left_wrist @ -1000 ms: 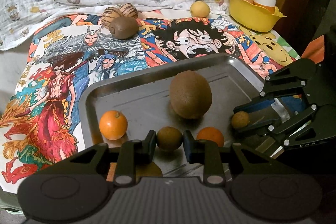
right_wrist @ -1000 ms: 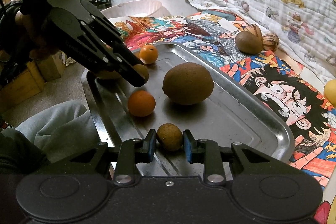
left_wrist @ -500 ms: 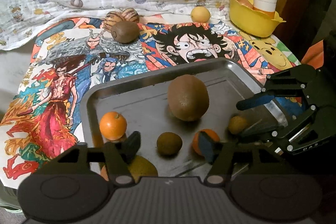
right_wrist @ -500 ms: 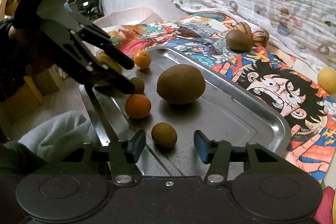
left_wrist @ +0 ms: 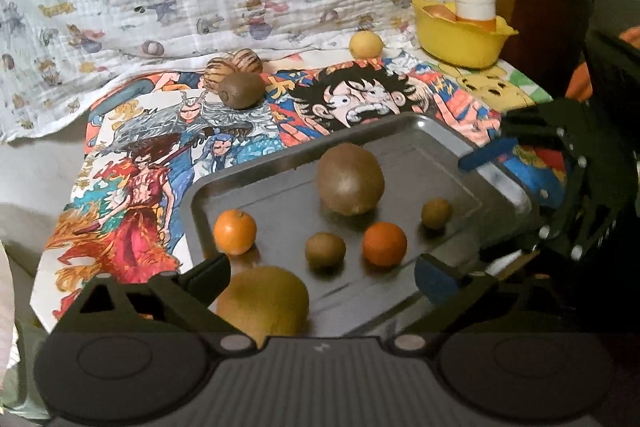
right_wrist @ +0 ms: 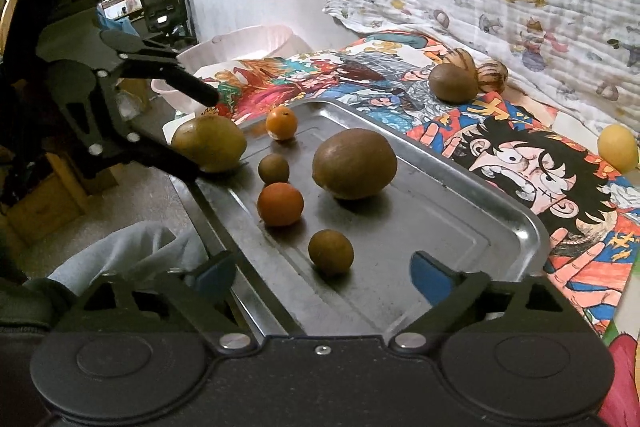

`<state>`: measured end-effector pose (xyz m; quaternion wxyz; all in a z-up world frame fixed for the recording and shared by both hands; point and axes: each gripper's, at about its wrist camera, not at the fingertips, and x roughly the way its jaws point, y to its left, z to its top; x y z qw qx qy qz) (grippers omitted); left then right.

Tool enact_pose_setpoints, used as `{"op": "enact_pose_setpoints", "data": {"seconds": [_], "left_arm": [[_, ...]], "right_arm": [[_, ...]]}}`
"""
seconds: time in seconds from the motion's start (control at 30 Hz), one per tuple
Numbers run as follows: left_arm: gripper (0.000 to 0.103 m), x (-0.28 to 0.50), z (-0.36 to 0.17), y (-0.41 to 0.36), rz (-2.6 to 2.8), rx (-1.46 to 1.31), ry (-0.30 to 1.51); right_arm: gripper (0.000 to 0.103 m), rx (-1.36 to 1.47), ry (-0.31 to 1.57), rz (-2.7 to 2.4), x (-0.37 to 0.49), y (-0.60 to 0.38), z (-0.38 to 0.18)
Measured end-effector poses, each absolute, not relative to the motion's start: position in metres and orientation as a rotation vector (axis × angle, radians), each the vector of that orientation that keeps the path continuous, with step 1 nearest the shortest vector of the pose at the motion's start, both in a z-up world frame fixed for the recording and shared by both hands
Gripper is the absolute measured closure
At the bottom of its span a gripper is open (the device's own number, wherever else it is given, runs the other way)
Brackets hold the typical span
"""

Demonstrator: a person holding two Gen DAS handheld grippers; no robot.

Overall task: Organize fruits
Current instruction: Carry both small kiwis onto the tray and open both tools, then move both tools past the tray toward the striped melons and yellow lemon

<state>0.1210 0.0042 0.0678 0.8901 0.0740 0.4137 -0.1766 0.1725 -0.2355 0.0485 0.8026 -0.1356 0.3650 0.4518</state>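
Your left gripper (left_wrist: 320, 275) and right gripper (right_wrist: 324, 273) are both opening, gripping nothing. The big kiwi (right_wrist: 354, 163) lies lengthwise along the tray (right_wrist: 532, 227).

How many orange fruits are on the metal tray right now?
2. One orange fruit sits near the metal tray's left edge; the other orange fruit lies between the two small brown fruits. None appears hidden.

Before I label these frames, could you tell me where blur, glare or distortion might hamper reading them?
Left wrist view: right gripper blurred; fisheye bends the metal tray. Right wrist view: sharper; glare on the tray rim; dark vignette in the corners.
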Motion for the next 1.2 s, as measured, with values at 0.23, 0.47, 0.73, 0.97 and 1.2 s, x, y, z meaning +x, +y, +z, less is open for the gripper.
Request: {"op": "enact_pose_setpoints", "data": {"seconds": [0.23,0.47,0.73,0.97,1.2], "left_arm": [[0.001,0.103,0.062,0.006,-0.371,0.215,0.900],[0.001,0.094,0.058,0.015,-0.350,0.221,0.938],[0.001,0.089,0.062,0.024,-0.313,0.228,0.955],[0.001,0.100,0.067,0.033,-0.271,0.201,0.954],[0.001,0.133,0.082,0.028,-0.262,0.166,0.916]], "right_arm": [[0.002,-0.311,0.795,0.936,0.169,-0.240,0.051],[0.001,-0.349,0.798,0.892,0.164,-0.247,0.054],[0.001,-0.371,0.792,0.828,0.169,-0.259,0.059],[0.001,-0.343,0.763,0.758,0.182,-0.267,0.064],[0.001,-0.311,0.722,0.713,0.200,-0.273,0.071]]}}
